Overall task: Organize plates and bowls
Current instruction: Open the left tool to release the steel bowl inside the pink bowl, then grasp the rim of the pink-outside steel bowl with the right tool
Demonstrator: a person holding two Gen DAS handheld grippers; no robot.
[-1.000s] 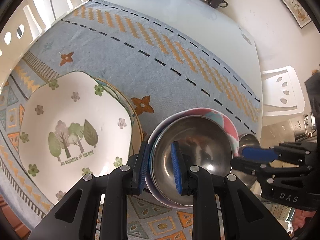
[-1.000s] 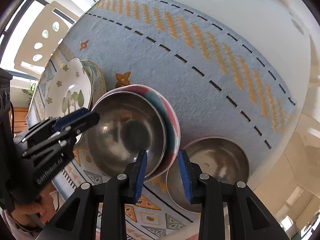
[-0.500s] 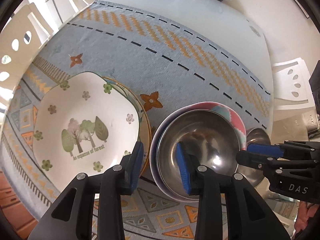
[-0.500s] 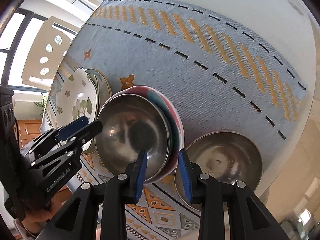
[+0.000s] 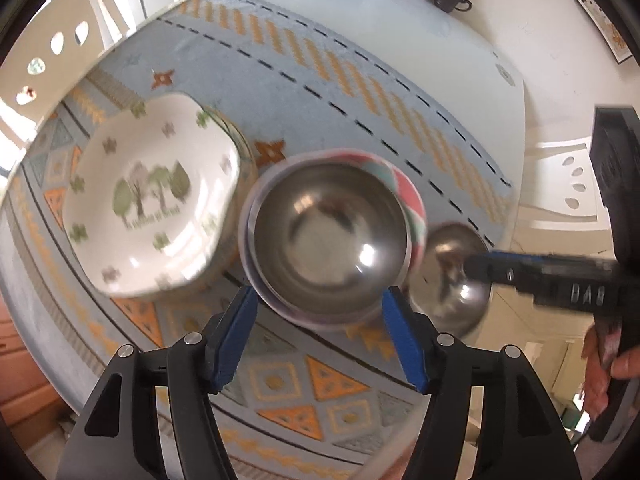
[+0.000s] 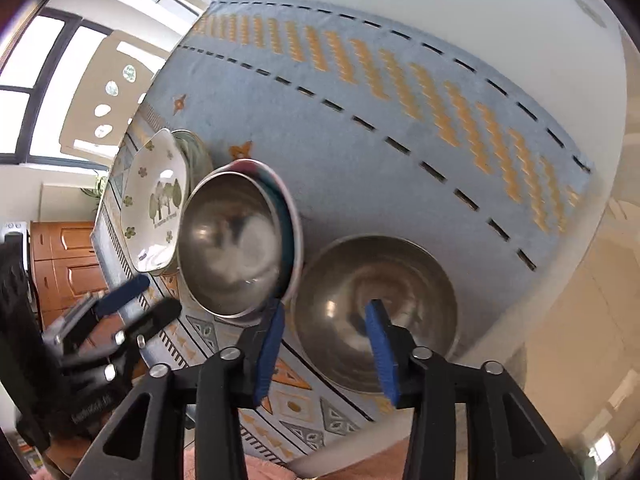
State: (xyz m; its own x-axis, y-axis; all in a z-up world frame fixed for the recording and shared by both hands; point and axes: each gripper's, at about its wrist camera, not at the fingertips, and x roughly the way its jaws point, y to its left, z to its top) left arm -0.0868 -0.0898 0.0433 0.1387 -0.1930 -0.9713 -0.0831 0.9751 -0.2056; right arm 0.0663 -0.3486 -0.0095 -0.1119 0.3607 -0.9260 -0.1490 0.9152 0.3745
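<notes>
**Both grippers open over the bowls**

The left gripper (image 5: 318,336) is held with its fingers spread wide, nothing gripped, the near rim of the nested bowl (image 5: 332,236) lying between them. That steel bowl is seated inside a pink bowl (image 5: 412,204), mouth up. Just left of the pair, a white plate (image 5: 152,200) with a tree print is stacked on another plate whose rim shows beneath it.

The right gripper (image 6: 326,344) is likewise open and empty. Its 2 fingers are seen over the loose bowl (image 6: 376,312), 1 over the near-left rim and 1 over the hollow. This steel bowl sits mouth up near the edge of the worktop (image 6: 540,20), just beside the nested pair, on the cloth (image 6: 360,140).

Being round, the bowls have no long axis; all 3 openings face upward.

Risks are judged as follows. The loose bowl is close to the worktop edge, so a nudge outward could send it off. Polished steel is slippery, and a shallow pinch on the rim could let it twist or drop. The 2 grippers are near each other, so a collision is possible. Motion blur leaves exact contact unclear.
</notes>
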